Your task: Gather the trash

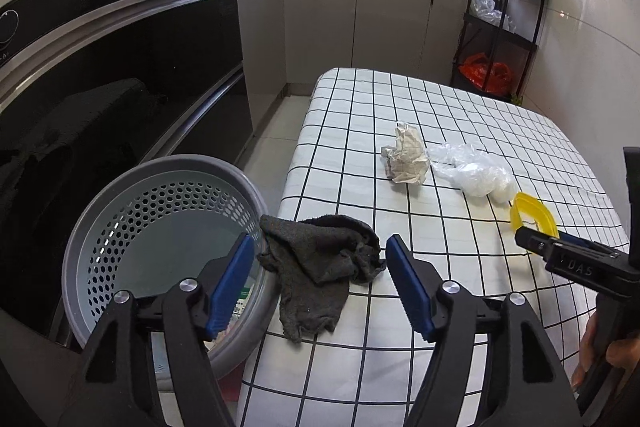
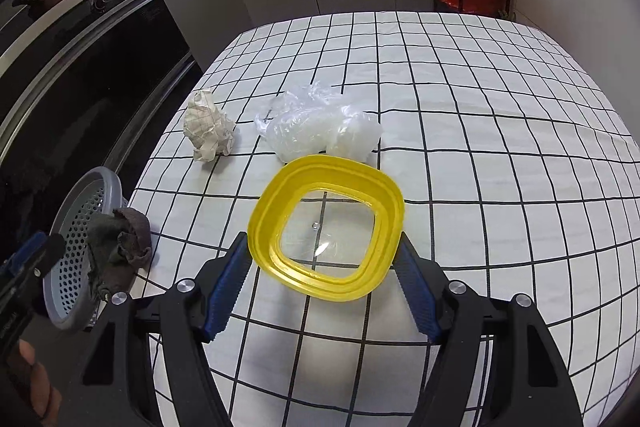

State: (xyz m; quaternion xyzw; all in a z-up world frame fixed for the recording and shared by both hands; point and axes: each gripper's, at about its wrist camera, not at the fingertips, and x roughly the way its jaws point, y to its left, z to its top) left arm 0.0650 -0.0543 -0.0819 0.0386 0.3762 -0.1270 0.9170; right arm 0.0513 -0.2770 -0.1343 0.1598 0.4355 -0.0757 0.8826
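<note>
Little was done: the dark rag (image 1: 320, 271) lay at the table's (image 1: 460, 307) left edge between the wide-open, empty left gripper (image 1: 320, 267), beside the bin (image 1: 160, 227), while the right gripper (image 2: 322, 267) clasped the yellow lid (image 2: 326, 227), with crumpled paper (image 2: 208, 131) and plastic bag (image 2: 316, 127) still mid-table.

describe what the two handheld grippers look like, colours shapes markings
Both match: the left gripper and right gripper have two chunky black plastic arms ending in flat blue ribbed pads, with round silver bolt heads at the pivots. Seen from the left wrist camera, the right gripper's black body carries raised lettering, roughly "DAS". No cables or sleeves show.
</note>
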